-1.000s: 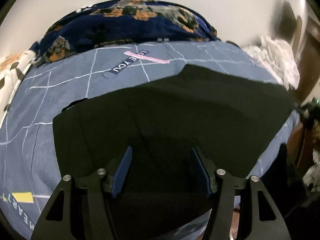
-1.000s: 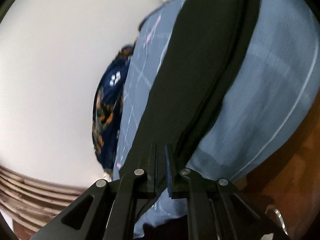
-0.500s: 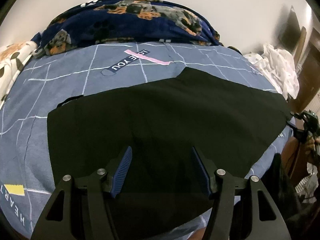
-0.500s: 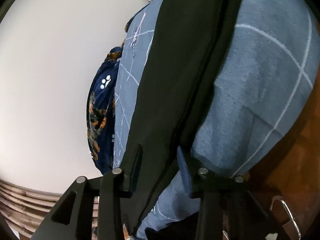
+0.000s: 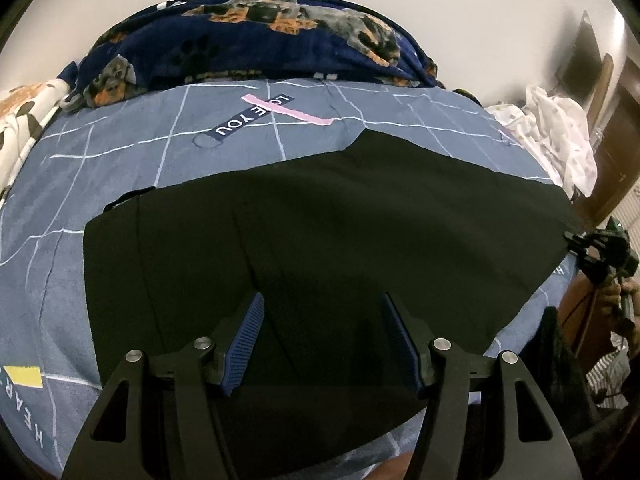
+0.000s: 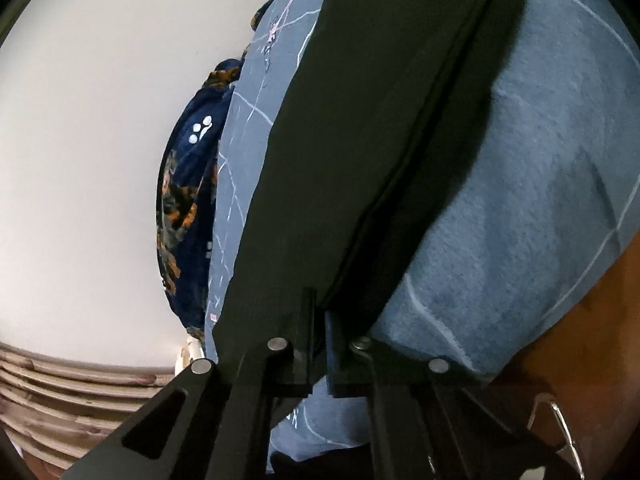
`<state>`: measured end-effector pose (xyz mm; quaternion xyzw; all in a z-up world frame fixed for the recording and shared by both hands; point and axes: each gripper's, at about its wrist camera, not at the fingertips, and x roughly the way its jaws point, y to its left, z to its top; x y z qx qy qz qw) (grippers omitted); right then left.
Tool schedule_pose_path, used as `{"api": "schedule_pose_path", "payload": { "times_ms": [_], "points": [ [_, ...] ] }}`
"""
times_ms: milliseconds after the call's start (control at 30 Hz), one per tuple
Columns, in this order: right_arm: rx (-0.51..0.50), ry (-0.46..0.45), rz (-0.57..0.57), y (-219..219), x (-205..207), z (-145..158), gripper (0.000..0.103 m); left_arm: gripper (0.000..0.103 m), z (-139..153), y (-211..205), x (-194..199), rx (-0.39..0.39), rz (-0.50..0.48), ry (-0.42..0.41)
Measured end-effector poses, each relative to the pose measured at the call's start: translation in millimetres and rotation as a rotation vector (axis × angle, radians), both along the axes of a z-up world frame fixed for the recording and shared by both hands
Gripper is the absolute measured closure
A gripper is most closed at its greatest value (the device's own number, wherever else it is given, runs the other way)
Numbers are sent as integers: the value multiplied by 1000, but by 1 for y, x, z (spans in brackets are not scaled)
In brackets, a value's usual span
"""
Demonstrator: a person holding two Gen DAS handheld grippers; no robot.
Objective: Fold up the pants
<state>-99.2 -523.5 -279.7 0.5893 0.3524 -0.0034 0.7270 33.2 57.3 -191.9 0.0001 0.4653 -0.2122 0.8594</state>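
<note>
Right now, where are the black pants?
Left wrist view: the black pants lie spread flat on the blue grid bedsheet, below the dog-print blanket, reaching the bed's right edge, where the right hand-held gripper is shut on their end.

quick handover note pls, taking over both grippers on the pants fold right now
Left gripper: open, above the near part of the pants, holding nothing.
Right gripper: shut on the pants' edge at the right end, near the edge of the bed.
Pants: black, spread flat across the blue bedsheet, apparently folded once lengthwise, since two layers show at the edge by the right gripper.
Done: pants laid out; right end gripped.
Left: grip with the left gripper, then fold the pants across, probably bringing the right end over, and smooth them.
</note>
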Motion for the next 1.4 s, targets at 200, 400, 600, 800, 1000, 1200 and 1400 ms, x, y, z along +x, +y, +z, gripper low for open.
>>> {"api": "schedule_pose_path", "payload": {
  "times_ms": [200, 400, 600, 800, 1000, 1200, 1400],
  "points": [
    [-19, 16, -5, -5, -11, 2, 100, 34, -1, -2, 2, 15, -9, -14],
    [-2, 15, -12, -3, -10, -3, 102, 34, -6, -1, 1, 29, -11, -3],
    [112, -72, -70, -19, -24, -13, 93, 34, -7, -1, 0, 30, -12, 4],
    [91, -116, -154, -54, -32, -6, 80, 33, -9, -4, 2, 31, -13, 20],
    [36, -46, -227, -78, -32, -9, 99, 32, -8, -6, 1, 45, -10, 25],
    [24, -60, -234, -82, -38, -15, 101, 29, -7, -5, 3, 47, 1, 30],
    [109, -117, -269, -94, -45, -23, 94, 29, -6, -9, 5, 50, -9, 26]
  ]
}}
